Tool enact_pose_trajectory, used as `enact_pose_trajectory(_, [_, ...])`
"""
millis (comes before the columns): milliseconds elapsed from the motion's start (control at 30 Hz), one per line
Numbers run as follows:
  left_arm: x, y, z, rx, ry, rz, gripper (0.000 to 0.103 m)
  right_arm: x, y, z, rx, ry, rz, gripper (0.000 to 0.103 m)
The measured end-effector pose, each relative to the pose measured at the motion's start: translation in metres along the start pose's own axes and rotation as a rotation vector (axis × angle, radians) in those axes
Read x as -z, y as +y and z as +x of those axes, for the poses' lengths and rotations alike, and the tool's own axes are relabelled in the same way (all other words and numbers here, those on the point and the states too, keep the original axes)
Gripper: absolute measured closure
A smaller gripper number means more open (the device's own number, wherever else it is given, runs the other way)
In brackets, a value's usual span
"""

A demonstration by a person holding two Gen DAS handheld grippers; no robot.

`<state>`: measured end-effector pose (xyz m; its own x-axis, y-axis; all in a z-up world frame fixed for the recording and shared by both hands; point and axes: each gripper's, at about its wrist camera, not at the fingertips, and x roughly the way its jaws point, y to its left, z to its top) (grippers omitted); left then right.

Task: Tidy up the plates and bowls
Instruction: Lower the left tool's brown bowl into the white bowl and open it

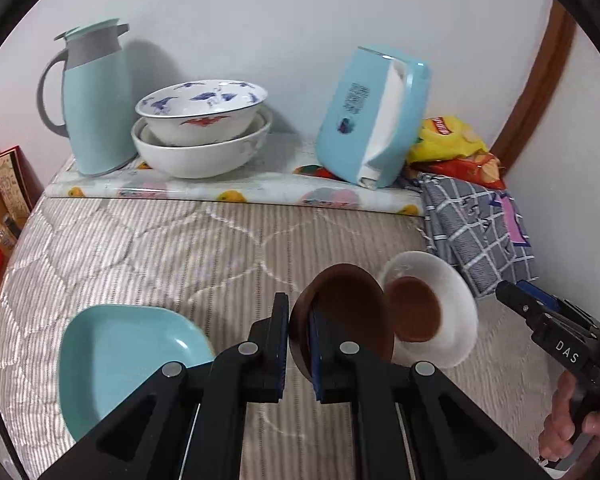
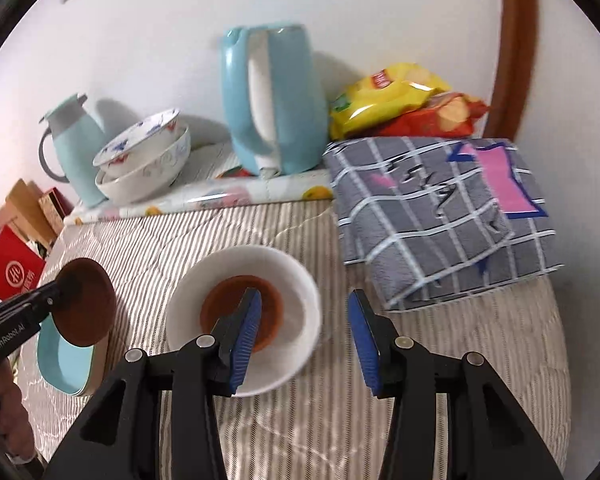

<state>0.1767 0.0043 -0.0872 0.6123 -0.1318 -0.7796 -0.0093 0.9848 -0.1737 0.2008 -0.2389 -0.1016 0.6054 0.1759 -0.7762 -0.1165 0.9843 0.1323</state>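
Observation:
My left gripper (image 1: pixel 299 322) is shut on the rim of a small brown bowl (image 1: pixel 344 312) and holds it tilted above the striped mat; the bowl also shows in the right wrist view (image 2: pixel 86 304). A white bowl (image 2: pixel 296 292) with a brown dish (image 2: pixel 268 308) inside sits on the mat right of it, also in the left wrist view (image 1: pixel 452 308). A light blue plate (image 1: pixel 116 356) lies at the lower left. My right gripper (image 2: pixel 304 336) is open and empty, its left finger over the white bowl. Two stacked white bowls (image 1: pixel 202 128) stand at the back.
A light blue thermos jug (image 1: pixel 96 100) and a blue tissue box (image 1: pixel 372 120) stand on the back ledge. Snack bags (image 2: pixel 400 100) and a folded grey checked cloth (image 2: pixel 440 216) lie at the right. Boxes (image 2: pixel 12 272) stand at the left edge.

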Motion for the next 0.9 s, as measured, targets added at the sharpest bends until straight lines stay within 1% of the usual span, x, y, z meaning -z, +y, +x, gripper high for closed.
enact_pose_trajectory(100, [0.002, -0.016, -0.001, 0.014, -0.002, 0.015, 0.093, 0.002, -0.010, -0.010, 0.013, -0.024, 0.008, 0.053])
enact_pose_trajectory(300, [0.003, -0.043, 0.007, 0.030, 0.010, 0.035, 0.093, 0.005, -0.032, -0.016, 0.014, -0.051, 0.030, 0.052])
enact_pose_trajectory(433, [-0.001, -0.058, 0.017, 0.020, 0.018, 0.058, 0.093, 0.001, -0.041, -0.009, 0.021, -0.068, 0.036, 0.050])
enact_pose_trajectory(600, [-0.005, -0.070, 0.032, 0.023, 0.035, 0.064, 0.093, -0.006, -0.048, 0.007, -0.004, -0.055, 0.045, 0.049])
enact_pose_trajectory(700, [-0.006, -0.078, 0.043, 0.023, 0.045, 0.069, 0.093, -0.009, -0.048, 0.018, -0.002, -0.051, 0.005, 0.049])
enact_pose_trajectory(800, [-0.007, -0.085, 0.054, 0.024, 0.061, 0.083, 0.093, -0.010, -0.045, 0.025, 0.035, -0.059, -0.045, 0.049])
enact_pose_trajectory(867, [-0.007, -0.089, 0.060, 0.020, 0.069, 0.094, 0.093, -0.009, -0.048, 0.027, 0.014, -0.072, -0.040, 0.049])
enact_pose_trajectory(900, [-0.007, -0.089, 0.063, 0.021, 0.073, 0.092, 0.093, -0.008, -0.051, 0.029, -0.012, -0.067, -0.024, 0.049])
